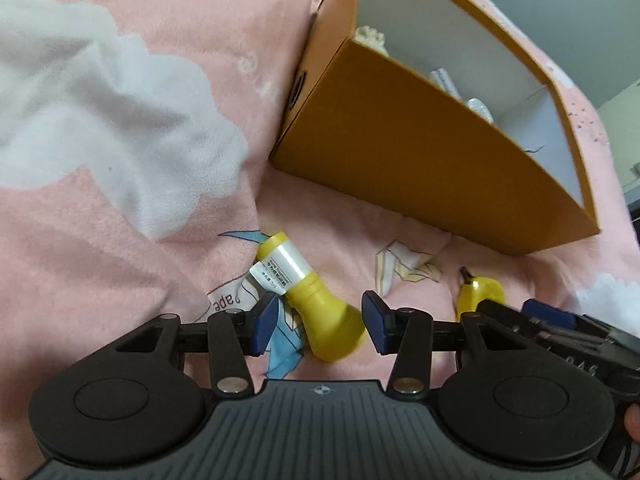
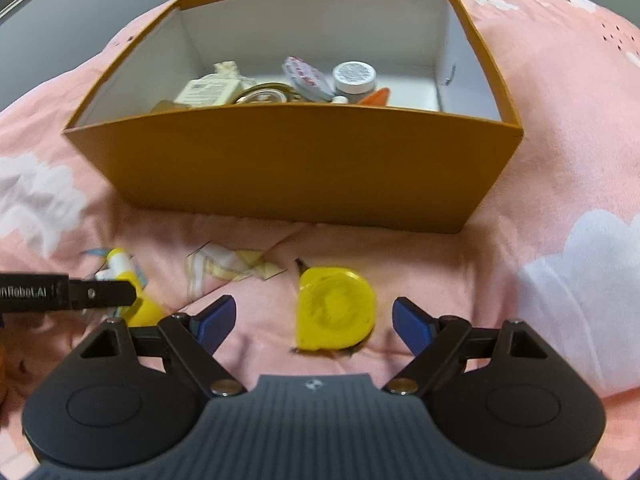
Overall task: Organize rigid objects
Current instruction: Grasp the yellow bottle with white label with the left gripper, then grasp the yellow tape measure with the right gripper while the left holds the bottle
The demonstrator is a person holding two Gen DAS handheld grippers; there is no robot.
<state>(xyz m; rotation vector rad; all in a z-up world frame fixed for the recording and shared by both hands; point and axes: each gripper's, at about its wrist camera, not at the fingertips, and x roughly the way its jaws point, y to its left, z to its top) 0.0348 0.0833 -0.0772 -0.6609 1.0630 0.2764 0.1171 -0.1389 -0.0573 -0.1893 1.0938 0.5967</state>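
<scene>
A yellow bottle point(image 1: 308, 292) with a white label lies on the pink blanket. My left gripper point(image 1: 320, 326) is open with its blue pads either side of the bottle's fat end, not touching. A yellow tape measure point(image 2: 334, 308) lies flat on the blanket. My right gripper point(image 2: 314, 322) is open around it, pads apart from it. The tape measure also shows in the left wrist view point(image 1: 478, 292), partly hidden by the right gripper. The bottle shows at the left in the right wrist view point(image 2: 132, 292), behind the left gripper's finger.
An orange cardboard box point(image 2: 296, 164) with a white inside stands beyond both objects and holds several small items, among them a round jar point(image 2: 354, 76) and a cream packet point(image 2: 210, 90). The pink blanket point(image 1: 120, 240) has white cloud prints and creases.
</scene>
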